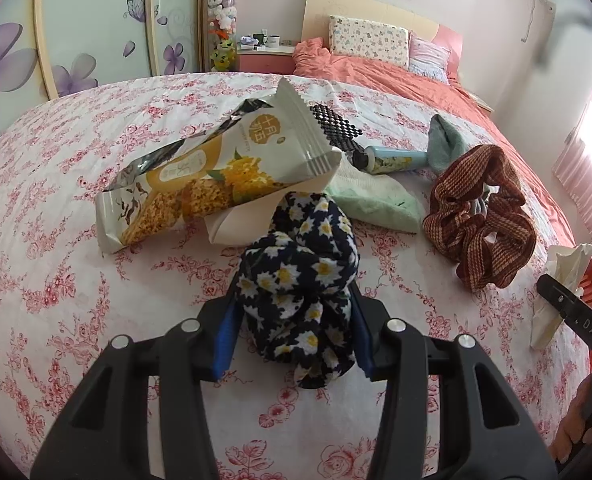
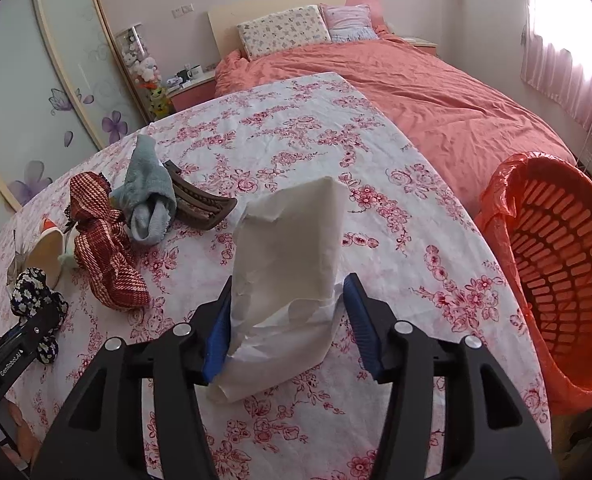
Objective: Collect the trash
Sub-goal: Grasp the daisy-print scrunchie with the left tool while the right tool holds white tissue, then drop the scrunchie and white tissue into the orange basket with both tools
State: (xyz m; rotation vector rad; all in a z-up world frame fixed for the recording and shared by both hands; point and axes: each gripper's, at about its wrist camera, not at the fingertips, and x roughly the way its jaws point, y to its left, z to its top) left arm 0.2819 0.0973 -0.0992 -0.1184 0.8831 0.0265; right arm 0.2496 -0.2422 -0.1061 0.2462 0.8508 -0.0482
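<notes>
My left gripper [image 1: 294, 316] is shut on a dark daisy-print scrunchie [image 1: 297, 276] just above the flowered bedsheet. Beyond it lie an opened snack wrapper [image 1: 200, 176] and a paper cup [image 1: 256, 216]. My right gripper [image 2: 286, 312] is shut on a crumpled white tissue [image 2: 292, 248] and holds it over the sheet. An orange basket lined with an orange bag [image 2: 563, 272] stands at the bed's right edge. The right gripper with the tissue also shows in the left wrist view [image 1: 563, 280].
On the sheet lie a red woven scrunchie [image 1: 479, 216], a green cloth [image 1: 375, 200], a hairbrush [image 1: 375, 152], a grey-blue sock [image 2: 148, 196] and a brown hair clip [image 2: 200, 204]. The orange duvet [image 2: 435, 96] and pillows lie beyond.
</notes>
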